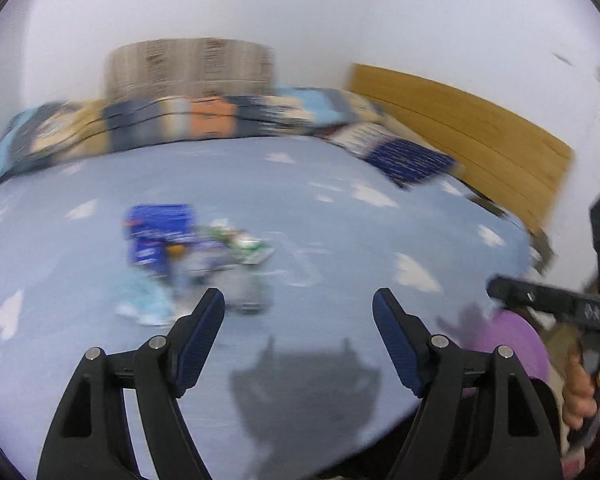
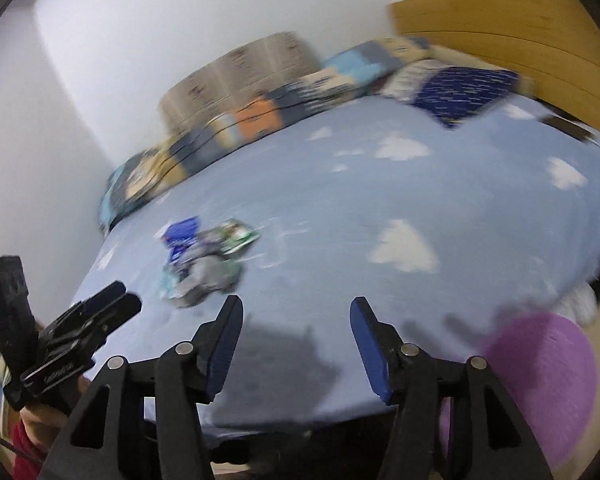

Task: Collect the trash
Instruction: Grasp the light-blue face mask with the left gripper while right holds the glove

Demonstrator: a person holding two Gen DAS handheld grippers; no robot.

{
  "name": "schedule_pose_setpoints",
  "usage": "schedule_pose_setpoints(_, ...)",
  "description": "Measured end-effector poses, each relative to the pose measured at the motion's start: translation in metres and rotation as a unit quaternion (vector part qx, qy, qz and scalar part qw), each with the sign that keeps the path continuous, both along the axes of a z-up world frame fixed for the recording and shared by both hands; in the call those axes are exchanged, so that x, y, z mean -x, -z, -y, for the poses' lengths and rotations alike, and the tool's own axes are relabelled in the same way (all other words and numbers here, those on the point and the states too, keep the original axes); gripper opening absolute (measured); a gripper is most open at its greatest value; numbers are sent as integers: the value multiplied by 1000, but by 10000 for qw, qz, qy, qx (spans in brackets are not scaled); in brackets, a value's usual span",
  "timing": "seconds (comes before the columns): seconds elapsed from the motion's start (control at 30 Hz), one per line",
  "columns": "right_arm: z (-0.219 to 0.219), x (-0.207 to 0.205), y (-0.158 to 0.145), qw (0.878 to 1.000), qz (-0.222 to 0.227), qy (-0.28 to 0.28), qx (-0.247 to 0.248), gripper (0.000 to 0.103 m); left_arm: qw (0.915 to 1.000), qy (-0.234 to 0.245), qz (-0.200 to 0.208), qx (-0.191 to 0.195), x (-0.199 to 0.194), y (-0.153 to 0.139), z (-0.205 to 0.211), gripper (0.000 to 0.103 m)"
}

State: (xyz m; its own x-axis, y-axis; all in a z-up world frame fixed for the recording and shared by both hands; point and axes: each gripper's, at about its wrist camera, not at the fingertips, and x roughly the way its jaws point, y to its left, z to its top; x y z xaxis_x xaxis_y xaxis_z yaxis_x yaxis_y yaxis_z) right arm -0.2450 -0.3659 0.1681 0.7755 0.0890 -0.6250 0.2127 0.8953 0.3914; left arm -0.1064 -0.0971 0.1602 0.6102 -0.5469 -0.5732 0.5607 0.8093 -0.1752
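Note:
A small heap of trash lies on the blue bed sheet (image 1: 340, 240): a blue wrapper (image 1: 160, 232), a green-and-white packet (image 1: 244, 242), a grey crumpled piece (image 1: 244, 288) and a pale teal scrap (image 1: 148, 304). Both views are blurred. My left gripper (image 1: 298, 312) is open and empty, just short of the heap, which sits ahead and to its left. My right gripper (image 2: 296, 320) is open and empty, with the heap (image 2: 204, 264) ahead to its left. The left gripper also shows in the right wrist view (image 2: 112, 304), at the left edge.
A purple round object (image 2: 548, 380) sits beside the bed at the right. Patchwork pillows (image 1: 204, 120) and a dark blue pillow (image 1: 408, 156) lie at the far side. A wooden headboard (image 1: 480, 128) stands at the right, a patterned box (image 1: 188, 64) behind the pillows.

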Motion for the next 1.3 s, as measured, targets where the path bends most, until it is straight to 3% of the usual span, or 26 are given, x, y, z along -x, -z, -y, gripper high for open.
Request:
schedule_pose_setpoints(0.1,-37,-44,7,9986,-150,-492,116,60,9962,-847,-138,-175,-34,18,-38,76)
schedule_pose_setpoints(0.13,-51,-63,12,9973,-255,-667,172,60,9927,-1140,-350,-199,-48,23,-53,76)
schedule_pose_setpoints(0.3,-93,-140,41,9900,-670,-1210,261,60,9825,-1784,-538,51,-78,25,-92,75)
schedule_pose_setpoints(0.43,-110,-204,70,9863,-1001,-1305,106,60,9761,-1948,-953,138,-99,37,-102,76)
schedule_pose_setpoints(0.6,-121,-250,97,9836,-1218,-1315,203,60,9715,-1978,-1286,213,-129,51,-101,75)
schedule_pose_setpoints(0.63,-122,-255,104,9825,-1271,-1345,223,53,9712,-1979,-1320,163,-134,54,-98,75)
schedule_pose_setpoints(0.67,-122,-257,106,9820,-1314,-1353,139,29,9711,-1970,-1346,111,-140,57,-95,75)
schedule_pose_setpoints(0.77,-116,-251,104,9805,-1391,-1381,-141,15,9697,-1968,-1445,-18,-156,68,-89,75)
schedule_pose_setpoints(1.07,-90,-197,59,9901,-604,-1111,-602,12,9664,-1720,-1901,-184,-186,111,-75,76)
schedule_pose_setpoints(1.17,-92,-192,51,9915,-423,-1081,-581,12,9670,-1617,-1912,-472,-185,119,-60,75)
schedule_pose_setpoints(1.23,-92,-190,46,9918,-346,-1094,-571,12,9685,-1580,-1780,-738,-182,121,-53,57)
schedule_pose_setpoints(1.3,-94,-191,46,9918,-331,-1100,-569,12,9688,-1531,-1679,-992,-180,123,-49,21)
